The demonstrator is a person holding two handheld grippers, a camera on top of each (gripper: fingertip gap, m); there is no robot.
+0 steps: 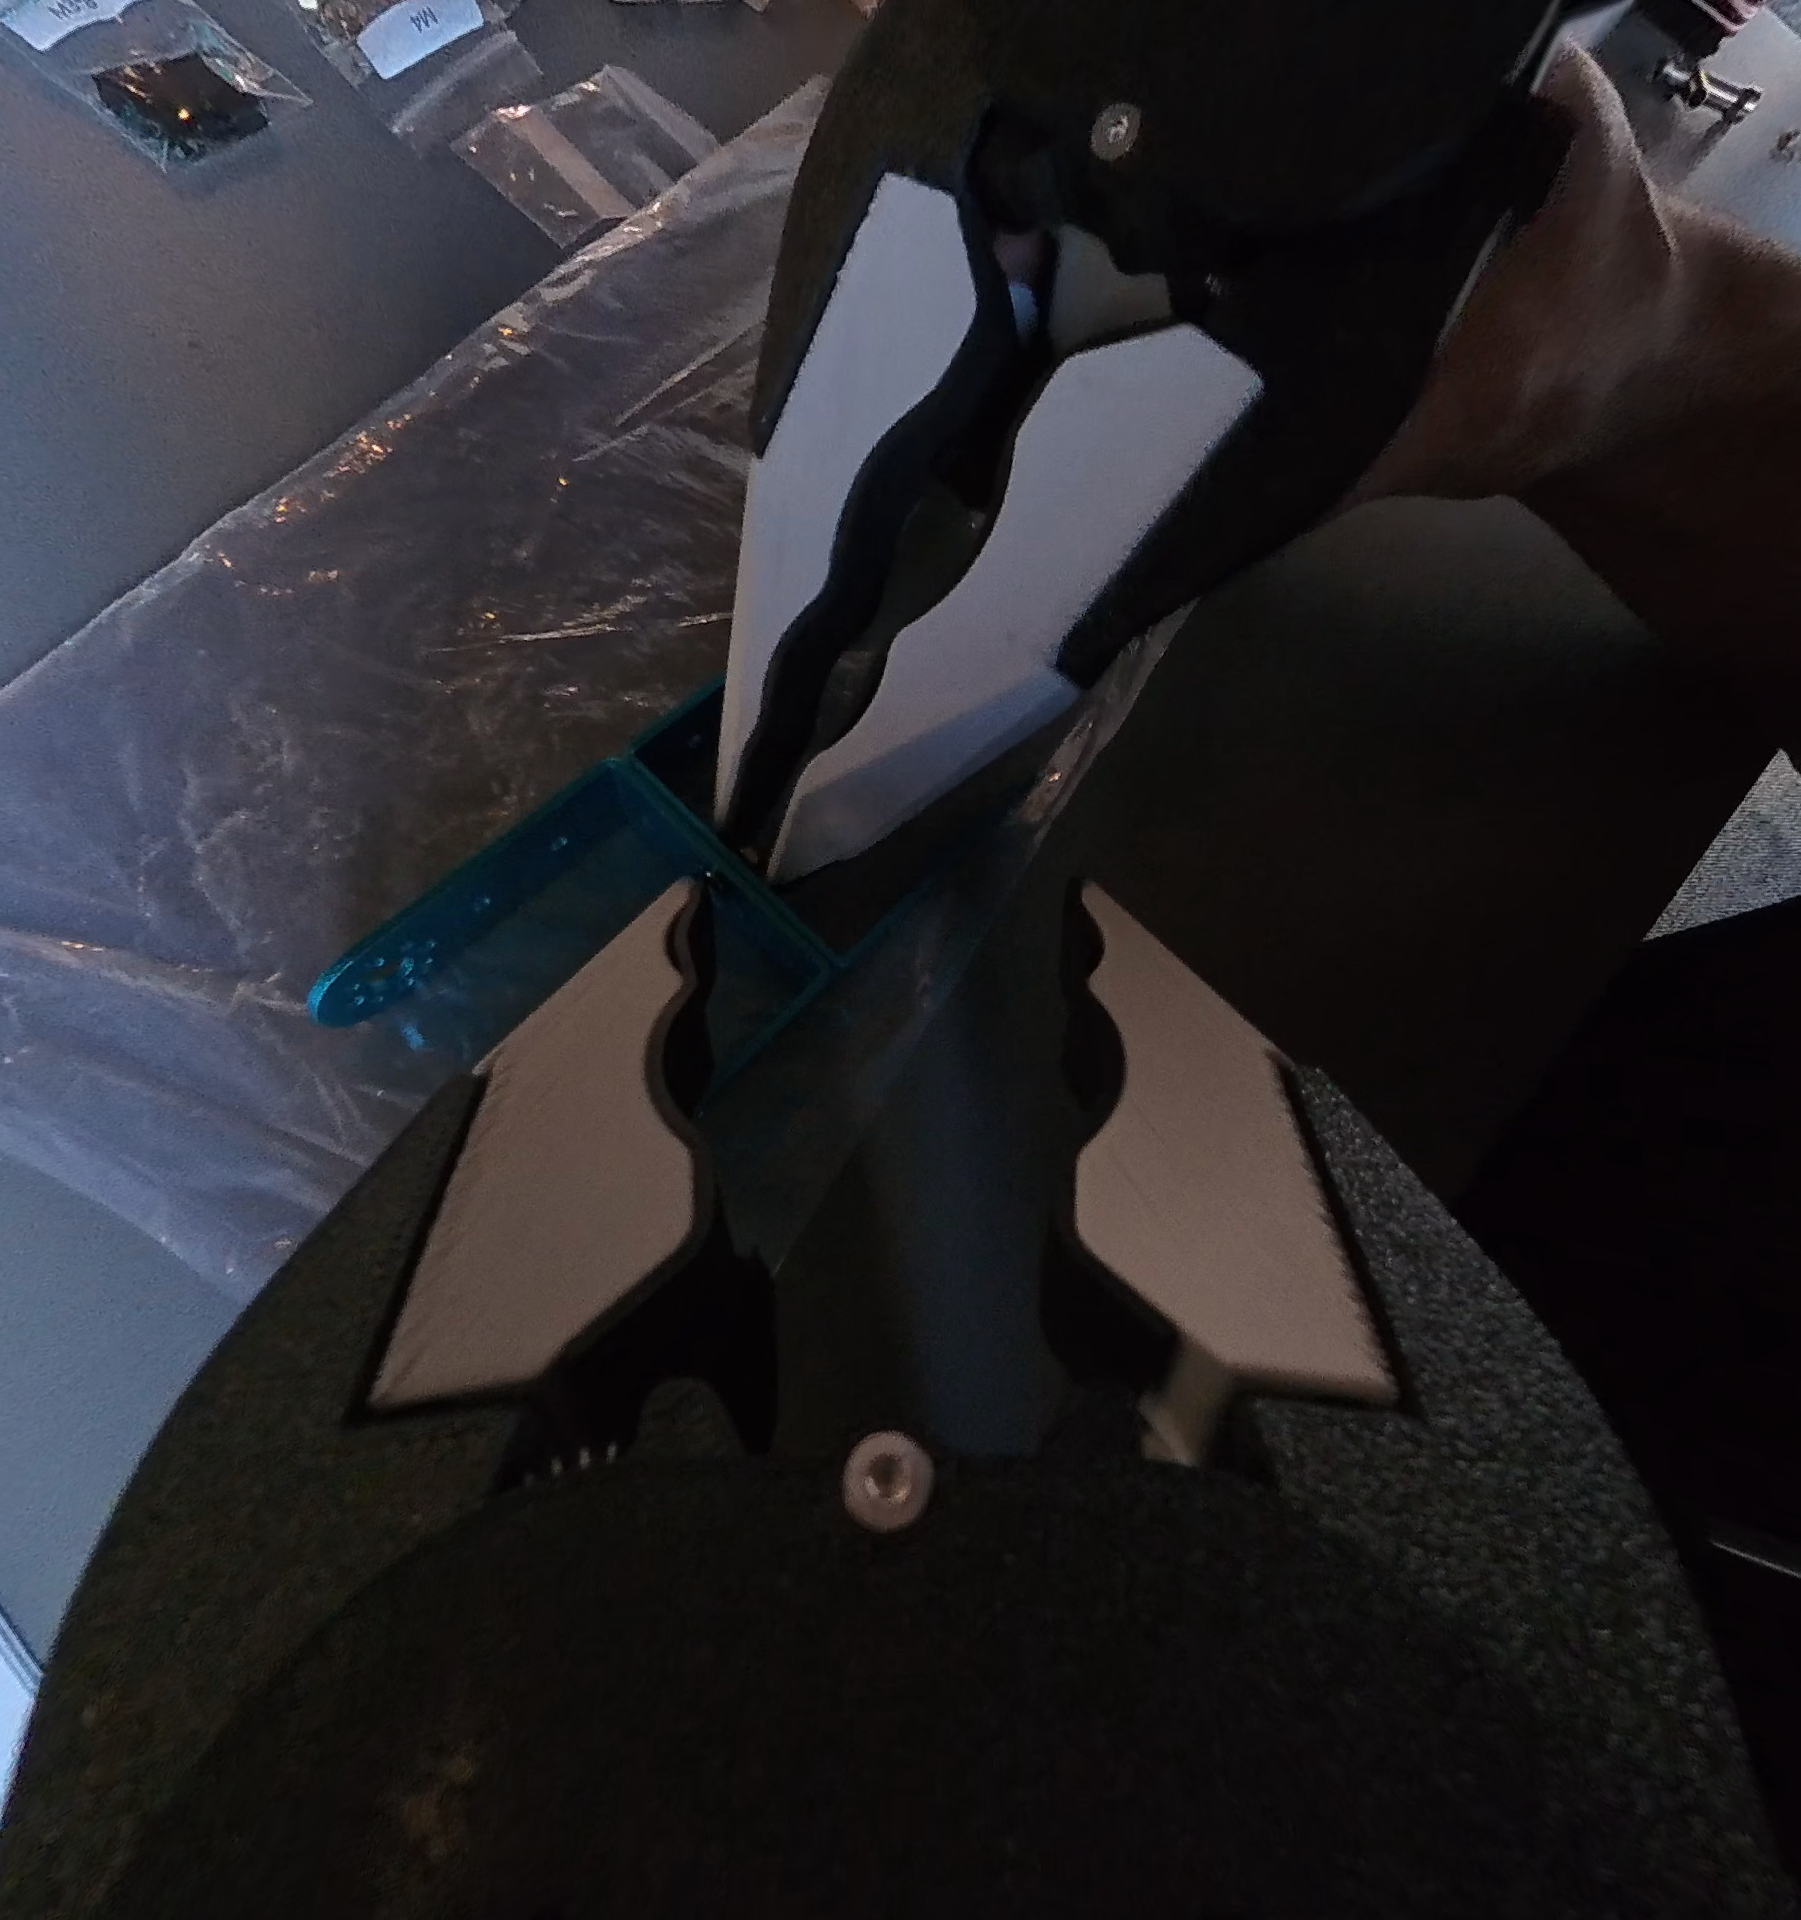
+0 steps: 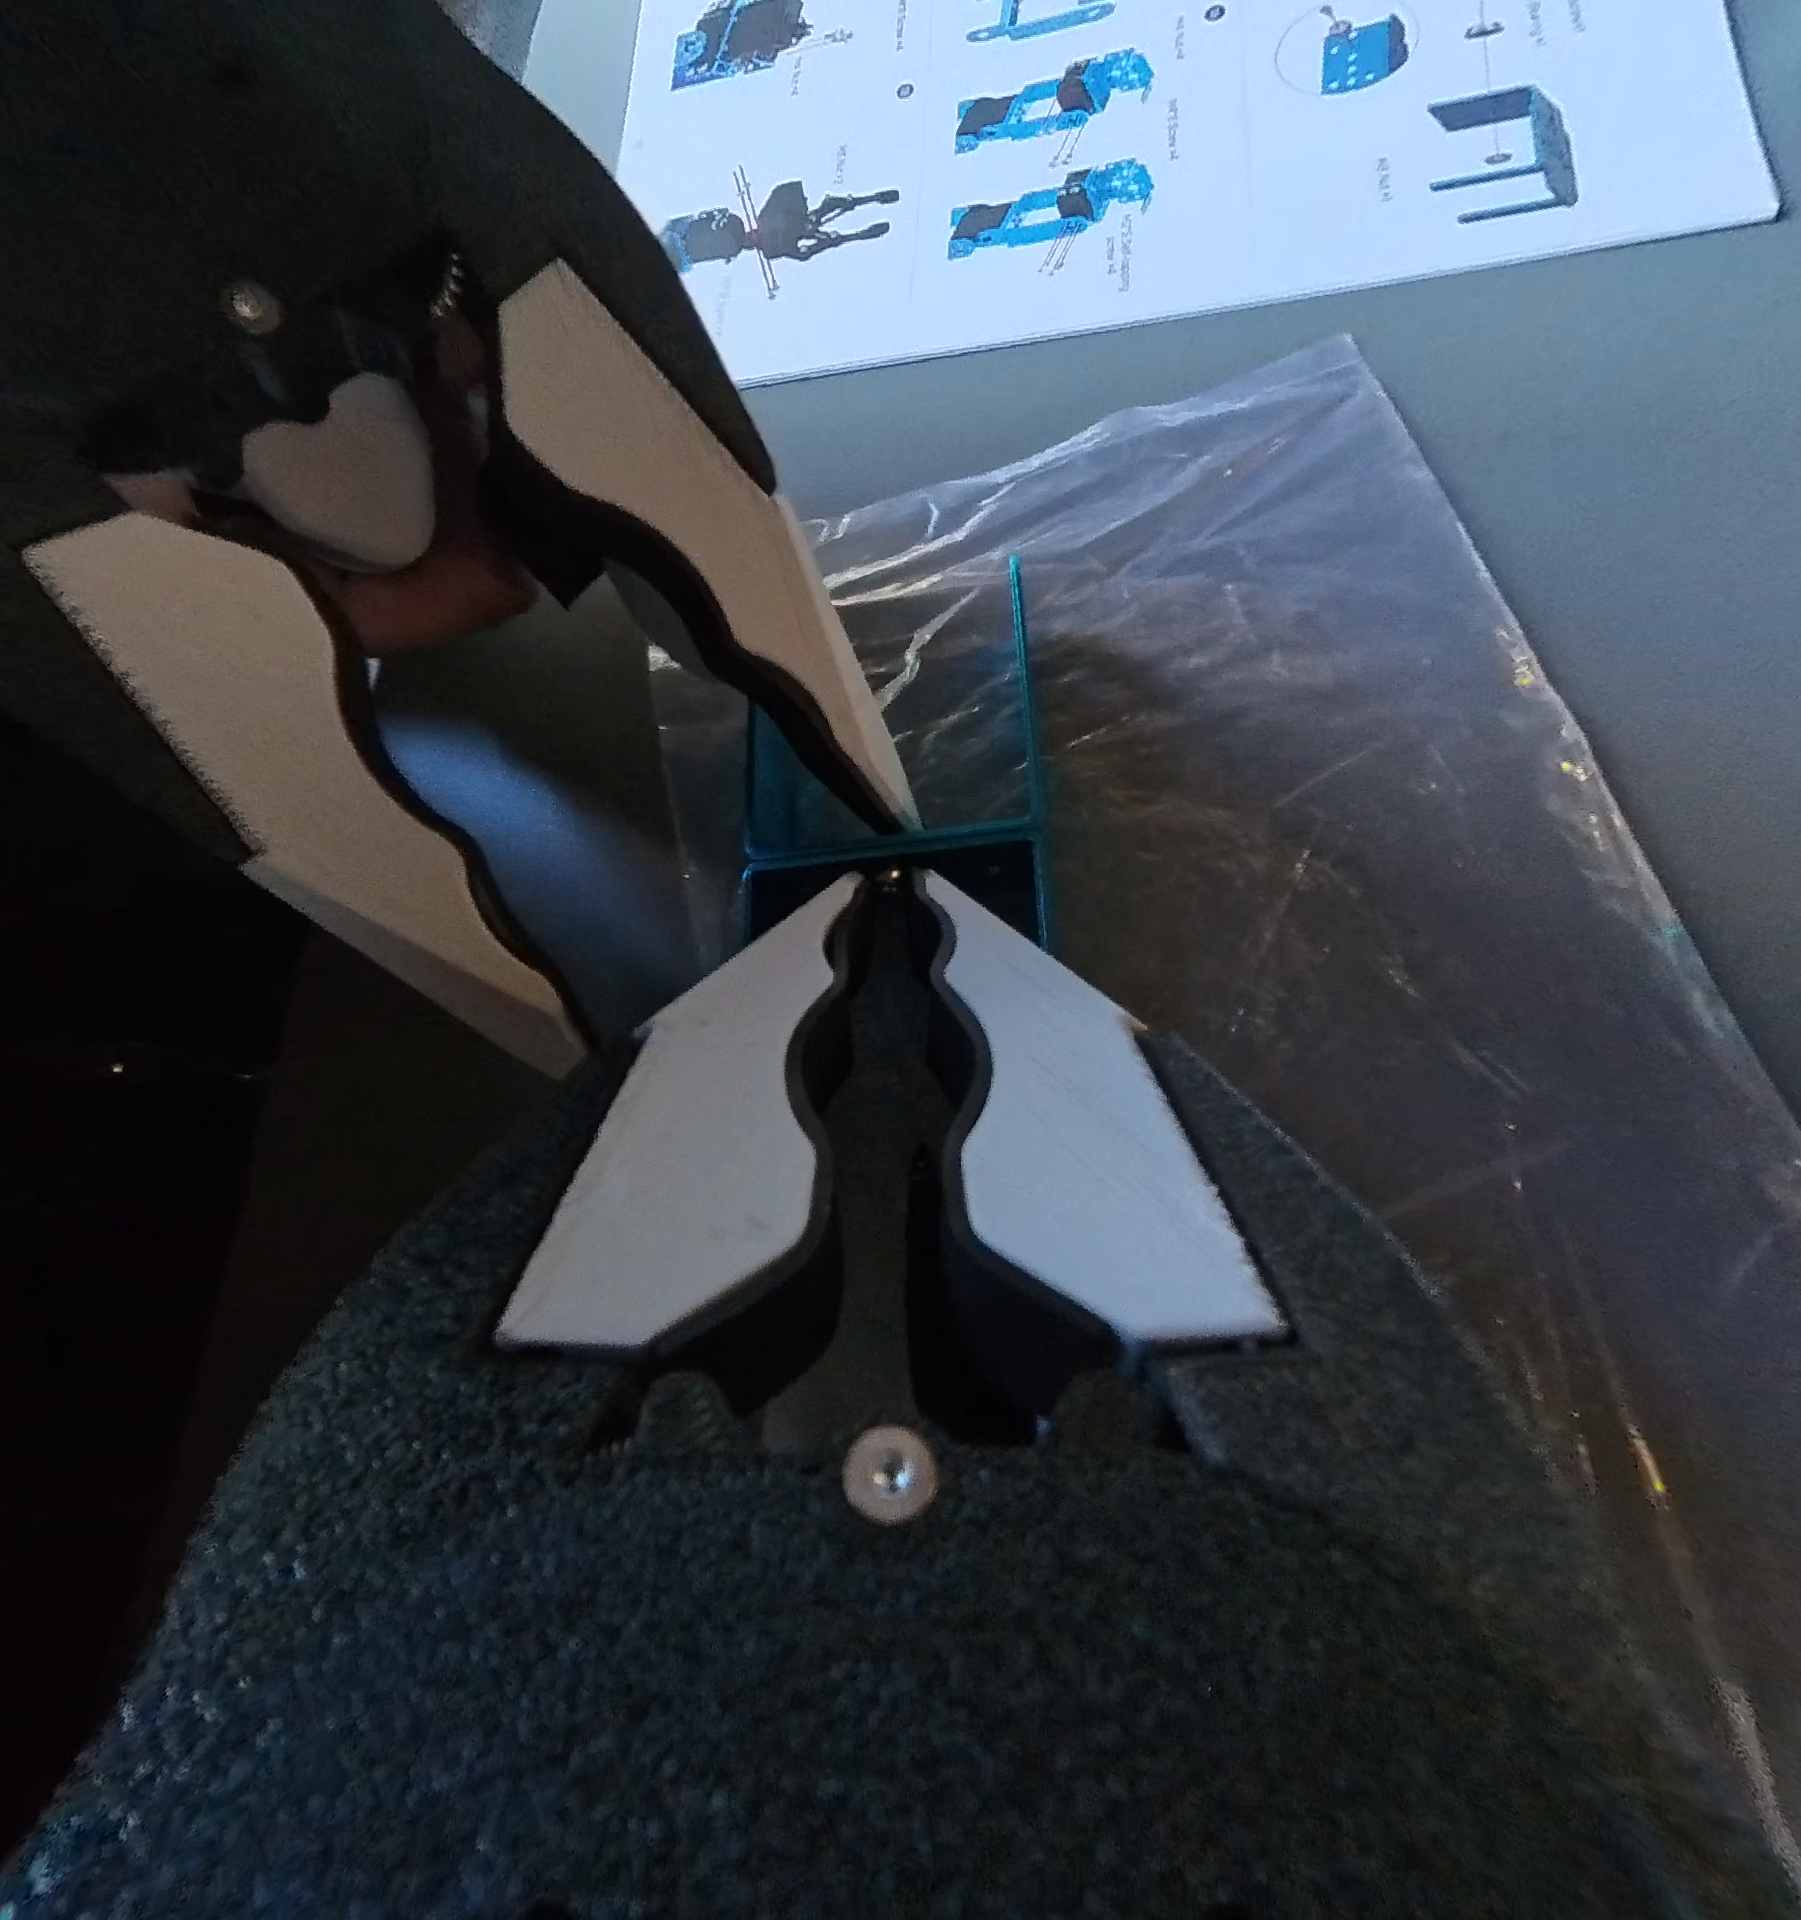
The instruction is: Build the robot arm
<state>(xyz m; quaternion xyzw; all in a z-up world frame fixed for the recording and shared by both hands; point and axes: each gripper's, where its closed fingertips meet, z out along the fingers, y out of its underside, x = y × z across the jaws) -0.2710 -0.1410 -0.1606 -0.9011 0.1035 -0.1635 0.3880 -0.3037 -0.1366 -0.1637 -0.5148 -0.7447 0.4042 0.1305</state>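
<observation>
A teal metal U-shaped bracket (image 1: 563,883) lies on a clear plastic bag (image 1: 356,623) on the grey table. My left gripper (image 1: 885,894) is open: its left finger (image 1: 605,1091) touches the bracket, and its right finger stands apart from it. My right gripper (image 1: 761,857) comes down from above with its tips at the bracket's cross wall. In the right wrist view the right gripper (image 2: 888,878) is shut on a small brass-coloured metal piece (image 2: 883,883) at the bracket (image 2: 979,831). The left gripper (image 2: 740,940) reaches in from the upper left.
A white instruction sheet (image 2: 1135,156) with blue drawings lies beyond the plastic bag (image 2: 1291,727). Small clear bags of parts (image 1: 179,94) lie at the far side of the grey table (image 1: 148,312). A person's hand (image 1: 1602,312) holds the right gripper.
</observation>
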